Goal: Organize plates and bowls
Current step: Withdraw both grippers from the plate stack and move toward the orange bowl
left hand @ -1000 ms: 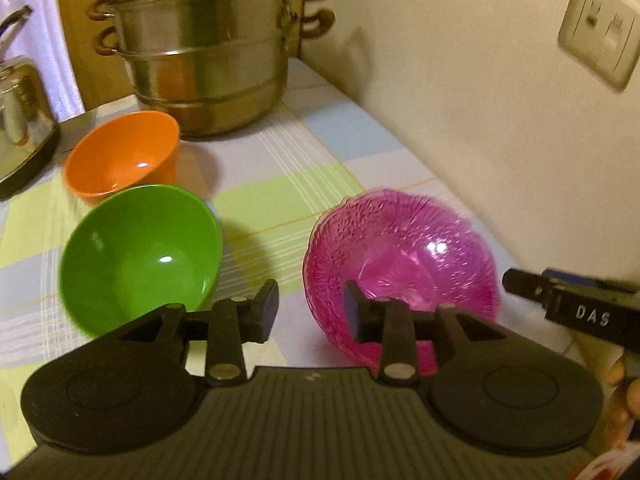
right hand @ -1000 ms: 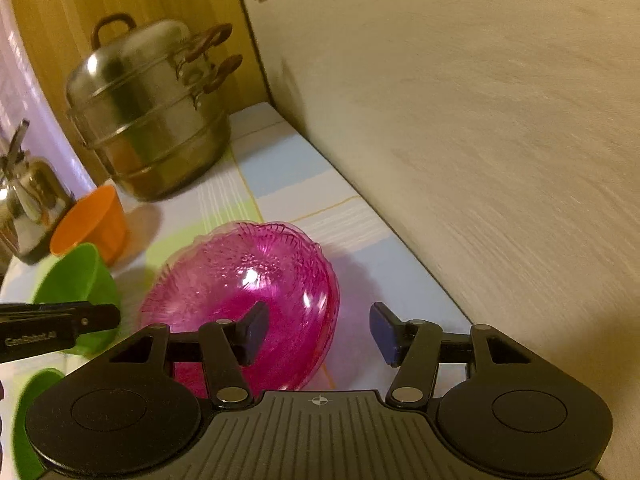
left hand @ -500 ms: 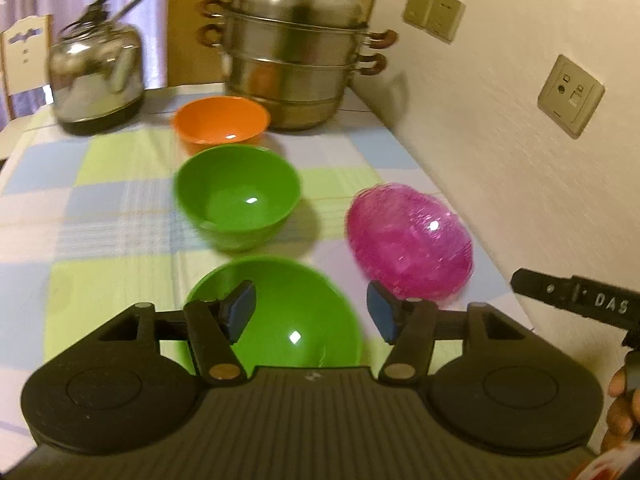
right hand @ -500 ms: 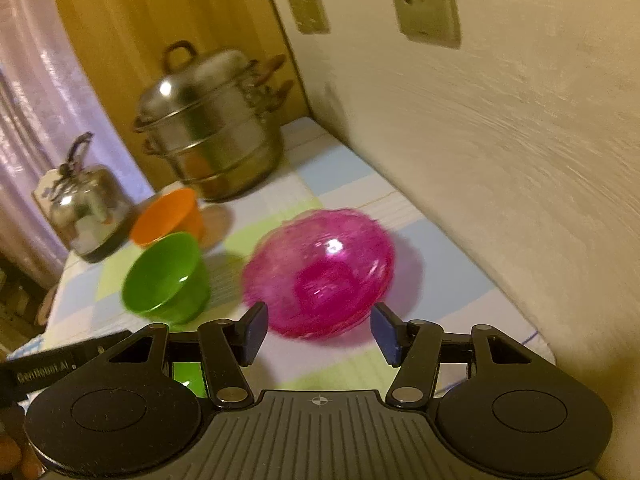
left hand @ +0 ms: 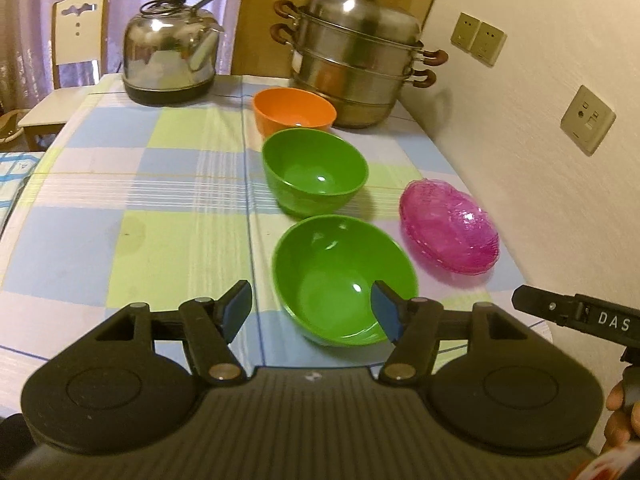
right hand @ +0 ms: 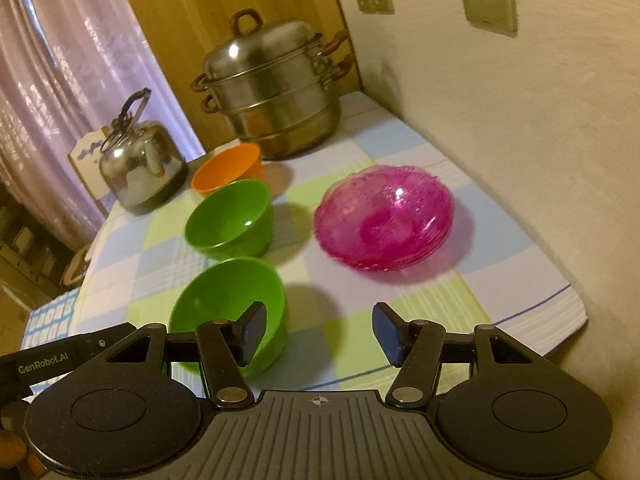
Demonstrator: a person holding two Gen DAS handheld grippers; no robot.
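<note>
Your left claw (left hand: 312, 316) has just been opening and now stands apart with nothing gripped; your right claw (right hand: 319, 332) is likewise spread and empty. The pink glass bowls (right hand: 384, 218), translucent, patterned and nested, sit on the checked worktop (left hand: 140, 184) near the wall, beside two green bowls (left hand: 344, 276) (left hand: 314, 170) and an orange bowl (left hand: 294, 112) in a row.

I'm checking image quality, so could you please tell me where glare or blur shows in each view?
Left wrist view: sharp, glare spots on the kettle and inside the near green bowl. Right wrist view: softer, the pink bowls smeared by motion, with one bright highlight.
</note>
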